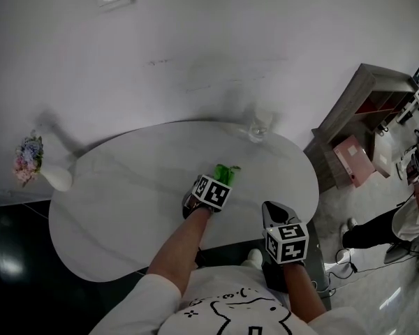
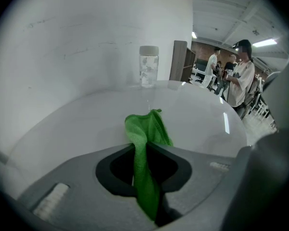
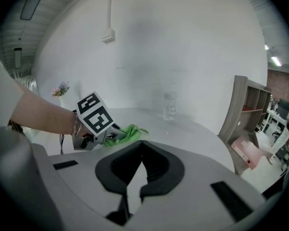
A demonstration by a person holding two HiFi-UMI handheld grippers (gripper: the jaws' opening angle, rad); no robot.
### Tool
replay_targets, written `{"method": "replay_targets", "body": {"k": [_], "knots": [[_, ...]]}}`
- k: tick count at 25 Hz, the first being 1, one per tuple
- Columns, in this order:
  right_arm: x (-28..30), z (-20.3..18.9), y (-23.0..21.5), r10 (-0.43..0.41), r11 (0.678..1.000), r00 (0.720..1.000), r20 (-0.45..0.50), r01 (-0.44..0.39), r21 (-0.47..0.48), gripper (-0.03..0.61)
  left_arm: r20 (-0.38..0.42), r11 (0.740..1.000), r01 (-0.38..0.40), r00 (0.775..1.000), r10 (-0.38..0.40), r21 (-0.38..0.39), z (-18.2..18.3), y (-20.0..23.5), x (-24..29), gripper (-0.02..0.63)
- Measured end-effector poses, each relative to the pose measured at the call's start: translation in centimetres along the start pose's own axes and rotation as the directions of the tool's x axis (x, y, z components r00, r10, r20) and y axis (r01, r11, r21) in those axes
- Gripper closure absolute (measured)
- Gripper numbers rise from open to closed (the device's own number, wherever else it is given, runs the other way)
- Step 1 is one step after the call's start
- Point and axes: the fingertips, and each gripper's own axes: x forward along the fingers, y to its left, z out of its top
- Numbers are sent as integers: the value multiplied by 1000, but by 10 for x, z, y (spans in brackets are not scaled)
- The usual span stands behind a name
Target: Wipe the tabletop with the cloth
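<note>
Closest in, the right claw hangs over the near rim of the tabletop, its jaws pressed together on nothing. Ahead of it and to its left, well apart, the left claw is the one placed to do the work. Its jaws are clamped on the green cloth, which runs straight along the claw's own line, pinched into a narrow fold between the jaws and opening into a loose tuft just beyond their tips. That tuft points away from the person, toward the wall and the glass jar standing further ahead; whether it presses flat on the surface is hard to tell. Most of the tabletop spreads to the left of this claw, so a wiping stroke likely means lowering the tuft and dragging it sideways, short of the jar.
</note>
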Motion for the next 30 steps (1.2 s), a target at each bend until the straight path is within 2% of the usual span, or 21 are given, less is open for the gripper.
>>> {"method": "replay_targets", "body": {"k": [12, 22, 30], "knots": [[13, -2, 39, 24, 999, 999, -27, -25, -42, 577, -1, 999, -17, 1000, 17, -28, -33, 40, -21, 555], [32, 33, 50, 21, 998, 1000, 6, -21, -65, 577, 3, 998, -31, 1000, 31, -63, -55, 73, -35, 555], [41, 45, 76, 48, 996, 999, 15, -47, -77, 577, -2, 996, -46, 999, 46, -79, -71, 94, -46, 554]]}}
